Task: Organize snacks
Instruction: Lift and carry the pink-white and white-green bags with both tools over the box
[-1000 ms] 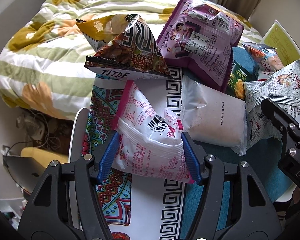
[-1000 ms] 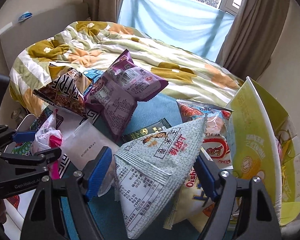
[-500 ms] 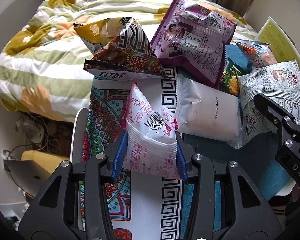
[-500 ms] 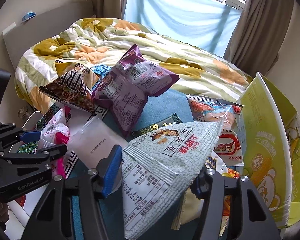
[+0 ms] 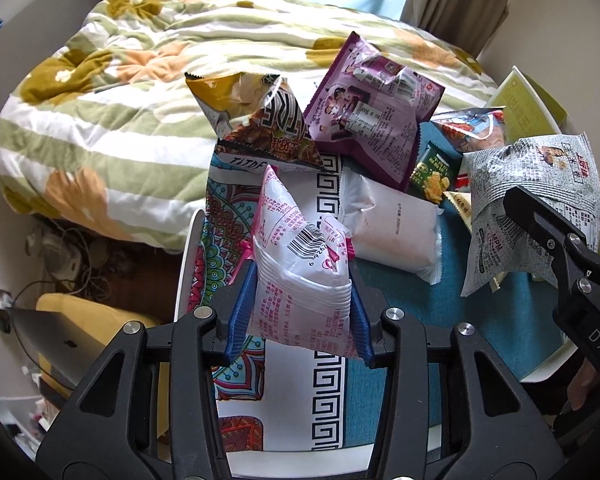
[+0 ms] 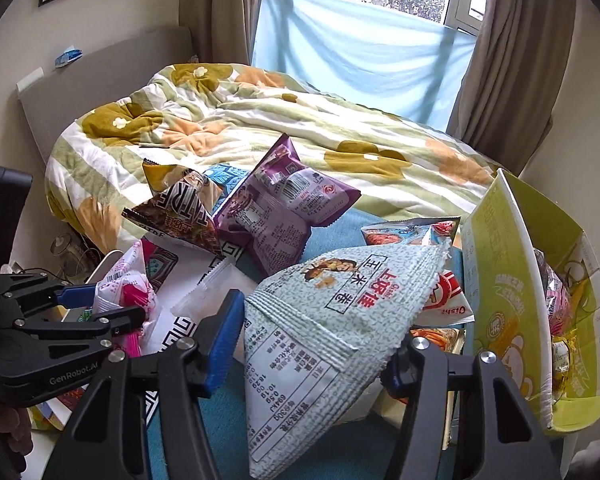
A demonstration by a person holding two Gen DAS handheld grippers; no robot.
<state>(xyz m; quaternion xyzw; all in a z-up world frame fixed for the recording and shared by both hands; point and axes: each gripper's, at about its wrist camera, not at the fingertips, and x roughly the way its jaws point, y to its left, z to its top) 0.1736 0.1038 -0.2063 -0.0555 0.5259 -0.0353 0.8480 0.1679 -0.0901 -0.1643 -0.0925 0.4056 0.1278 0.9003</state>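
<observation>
My left gripper (image 5: 298, 312) is shut on a pink-and-white snack bag (image 5: 300, 264) and holds it above the table; the pair shows at the left of the right wrist view (image 6: 120, 300). My right gripper (image 6: 312, 344) is shut on a grey-green triangular snack bag (image 6: 328, 320), lifted off the pile; it shows at the right of the left wrist view (image 5: 532, 196). On the table lie a purple bag (image 5: 372, 120), a brown bag (image 5: 260, 124), a white pouch (image 5: 392, 224) and a small green packet (image 5: 434, 172).
A yellow-green cardboard box (image 6: 512, 300) with snacks inside stands open at the right. More red-and-white bags (image 6: 440, 300) lie beside it. The table has a patterned cloth (image 5: 328, 384) and teal top (image 5: 460, 328). A bed with a floral quilt (image 6: 300, 120) is behind.
Both grippers closed on their bags and lifted them. The pink bag is squeezed narrower and higher; the grey-green bag rose off the pile.
</observation>
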